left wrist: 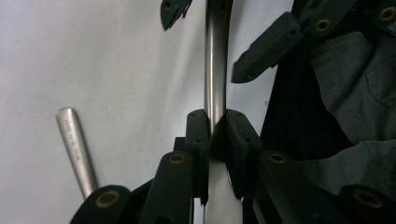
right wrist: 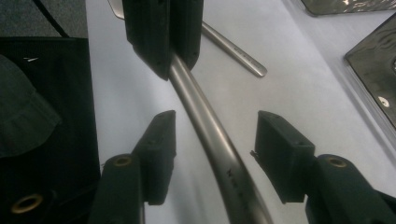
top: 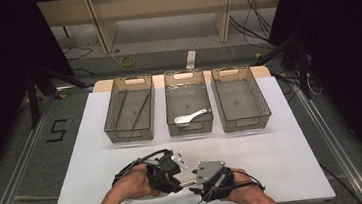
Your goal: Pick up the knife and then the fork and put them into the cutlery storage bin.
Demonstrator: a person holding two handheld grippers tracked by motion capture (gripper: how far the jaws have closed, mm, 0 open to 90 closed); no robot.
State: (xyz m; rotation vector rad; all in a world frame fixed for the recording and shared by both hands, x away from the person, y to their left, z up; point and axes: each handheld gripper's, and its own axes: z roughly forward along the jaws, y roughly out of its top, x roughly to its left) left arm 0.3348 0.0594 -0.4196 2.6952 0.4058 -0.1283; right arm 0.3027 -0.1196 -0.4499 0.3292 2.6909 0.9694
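Your left gripper has its jaws clamped tight on a curved metal handle, pinching it between both pads; in the left gripper view the steel bar runs straight up out of the grip. Your right gripper faces it from the other side, jaws partly apart, and the same handle passes between its 2 pads without either pad touching it, as the right gripper view shows with a clear gap on each side. The handle sits low over the white table cover, near its front edge, between your 2 hands, well short of the 3 trays. A 2nd metal handle lies flat on the cover just beside the left gripper. Of the 3 wire trays at the far side, the left tray holds long thin utensils, the middle tray holds a white spoon, and the right tray shows bare mesh.
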